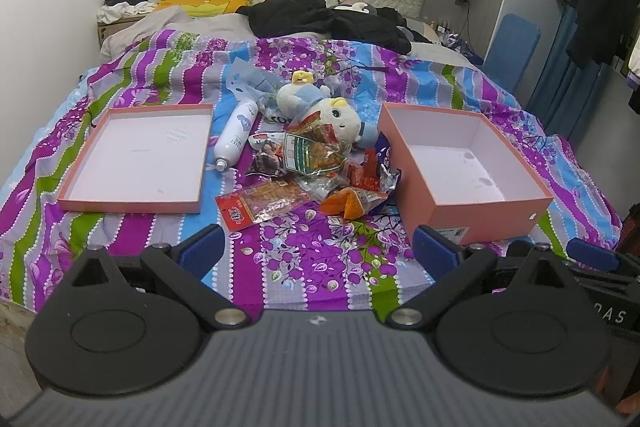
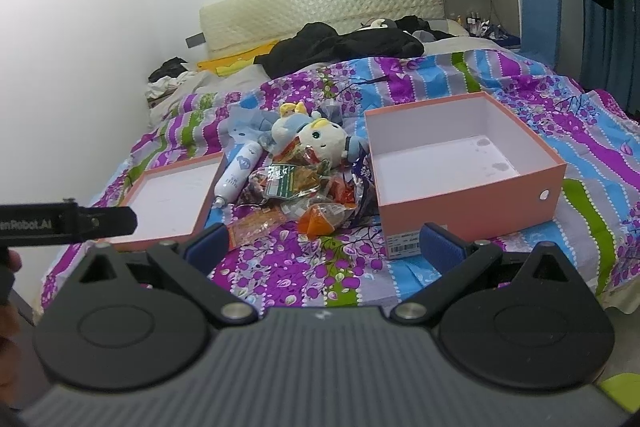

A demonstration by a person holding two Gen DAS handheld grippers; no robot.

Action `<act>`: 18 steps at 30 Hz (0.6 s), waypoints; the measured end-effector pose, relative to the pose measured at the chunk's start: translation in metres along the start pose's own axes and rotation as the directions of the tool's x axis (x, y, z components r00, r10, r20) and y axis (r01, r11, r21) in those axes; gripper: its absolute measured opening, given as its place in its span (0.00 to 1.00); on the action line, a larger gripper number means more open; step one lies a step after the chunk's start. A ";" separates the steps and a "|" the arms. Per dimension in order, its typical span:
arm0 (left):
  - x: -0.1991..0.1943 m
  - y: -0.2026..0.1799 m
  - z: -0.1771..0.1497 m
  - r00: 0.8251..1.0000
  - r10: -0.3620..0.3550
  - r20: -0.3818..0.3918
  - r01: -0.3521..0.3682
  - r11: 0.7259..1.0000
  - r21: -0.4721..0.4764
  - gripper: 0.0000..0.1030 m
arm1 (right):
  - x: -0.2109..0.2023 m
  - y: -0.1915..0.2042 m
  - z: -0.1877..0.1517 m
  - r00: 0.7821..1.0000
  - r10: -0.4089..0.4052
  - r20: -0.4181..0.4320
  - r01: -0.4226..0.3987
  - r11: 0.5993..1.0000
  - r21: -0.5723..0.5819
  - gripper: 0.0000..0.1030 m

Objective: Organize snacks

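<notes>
Near strip of bedspread (image 1: 320,267) in front of me is bare, free approach. Ahead, snack pile (image 1: 316,171) fills the gap between lid (image 1: 136,155) on the left and deep box (image 1: 460,163) on the right. Plush toy (image 1: 328,107) and white bottle (image 1: 236,135) block the pile's far side.

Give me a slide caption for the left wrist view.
Open left gripper faces snack packets piled between two empty pink boxes.
</notes>
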State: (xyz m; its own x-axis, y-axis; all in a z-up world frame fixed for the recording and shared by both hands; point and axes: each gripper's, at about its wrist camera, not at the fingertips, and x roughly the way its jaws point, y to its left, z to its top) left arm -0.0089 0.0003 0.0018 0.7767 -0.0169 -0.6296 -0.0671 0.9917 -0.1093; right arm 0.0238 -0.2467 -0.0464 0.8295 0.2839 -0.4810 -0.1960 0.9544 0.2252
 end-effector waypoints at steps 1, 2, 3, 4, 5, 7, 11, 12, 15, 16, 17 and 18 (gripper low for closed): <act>0.000 0.000 0.000 1.000 0.000 0.000 0.000 1.000 0.000 0.99 | 0.000 0.000 0.000 1.000 -0.002 0.002 0.002 1.000 -0.001 1.00; 0.000 0.000 0.000 1.000 0.001 0.001 -0.001 1.000 0.000 0.99 | -0.001 0.000 0.000 1.000 -0.004 0.003 0.004 1.000 -0.002 1.00; 0.001 -0.001 0.001 1.000 0.002 0.000 -0.002 1.000 -0.001 0.99 | -0.001 0.001 -0.001 1.000 -0.005 0.004 0.005 1.000 -0.002 1.00; 0.000 -0.001 0.001 1.000 0.003 0.000 -0.003 1.000 -0.001 0.99 | -0.001 0.001 -0.001 1.000 -0.005 0.005 0.005 1.000 -0.001 1.00; 0.000 0.000 0.000 1.000 0.004 0.001 -0.004 1.000 -0.002 0.99 | -0.001 0.000 -0.001 1.000 -0.005 0.005 0.005 1.000 -0.001 1.00; 0.000 -0.001 0.001 1.000 0.003 0.000 -0.003 1.000 -0.003 0.99 | -0.001 0.000 -0.001 1.000 -0.005 0.003 0.005 1.000 -0.001 1.00; -0.001 0.000 0.000 1.000 0.002 -0.001 -0.002 1.000 -0.002 0.99 | -0.001 0.000 -0.001 1.000 -0.006 0.002 0.006 1.000 -0.001 1.00; -0.001 0.000 0.000 1.000 0.002 -0.001 -0.002 1.000 -0.001 0.99 | -0.001 -0.001 0.000 1.000 -0.005 0.001 0.005 1.000 -0.001 1.00; -0.002 0.000 0.000 1.000 0.001 0.000 -0.001 1.000 -0.003 0.99 | -0.001 0.000 -0.001 1.000 -0.006 0.005 0.006 1.000 -0.004 1.00; -0.002 0.000 0.000 1.000 0.001 -0.001 -0.001 1.000 -0.002 0.99 | -0.001 -0.001 -0.001 1.000 -0.007 0.004 0.007 1.000 -0.004 1.00; -0.002 0.000 0.000 1.000 0.001 -0.002 -0.001 1.000 -0.001 0.99 | -0.001 -0.001 0.000 1.000 -0.009 0.001 0.009 1.000 0.000 1.00; -0.002 -0.001 0.000 1.000 0.002 -0.001 -0.002 1.000 -0.001 0.99 | 0.000 -0.002 -0.001 1.000 -0.007 -0.001 0.007 1.000 0.002 1.00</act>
State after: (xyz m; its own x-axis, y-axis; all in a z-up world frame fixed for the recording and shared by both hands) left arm -0.0104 -0.0009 0.0034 0.7761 -0.0148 -0.6305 -0.0694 0.9916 -0.1088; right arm 0.0238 -0.2488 -0.0473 0.8305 0.2774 -0.4831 -0.1892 0.9561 0.2237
